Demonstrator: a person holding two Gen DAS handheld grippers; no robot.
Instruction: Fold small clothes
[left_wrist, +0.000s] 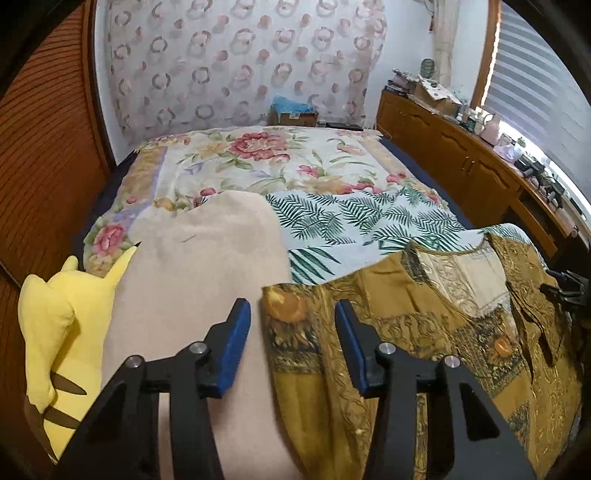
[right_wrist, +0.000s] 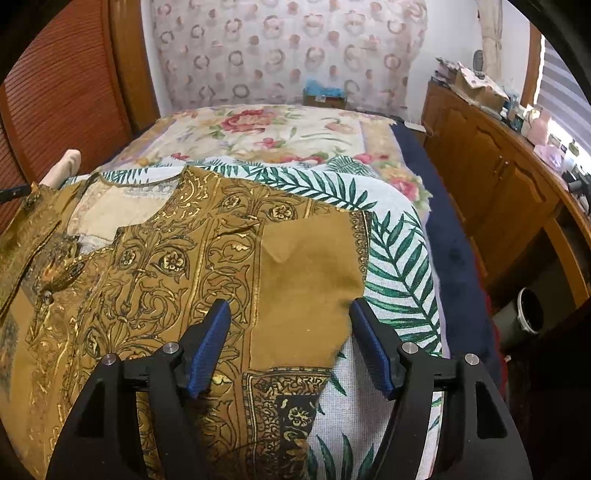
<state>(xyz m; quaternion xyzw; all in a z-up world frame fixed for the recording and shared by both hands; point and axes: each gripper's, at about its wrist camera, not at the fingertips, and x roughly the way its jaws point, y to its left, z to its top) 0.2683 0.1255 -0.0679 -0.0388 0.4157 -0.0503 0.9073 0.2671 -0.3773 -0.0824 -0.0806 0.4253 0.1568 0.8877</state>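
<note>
The gold shirt (right_wrist: 192, 258) lies flat under both open, empty grippers, left gripper (left_wrist: 293, 314) and right gripper (right_wrist: 290, 314) at its two sides.

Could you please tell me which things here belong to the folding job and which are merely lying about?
For the job: mustard patterned garment, left gripper, right gripper.

Lying about: yellow plush toy, palm-leaf cloth, floral blanket, beige blanket, cardboard box.

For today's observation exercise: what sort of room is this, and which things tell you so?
Most likely a bedroom. A bed with a floral blanket fills the middle, a yellow plush toy sits on it, and a wooden dresser lines the window wall.
</note>
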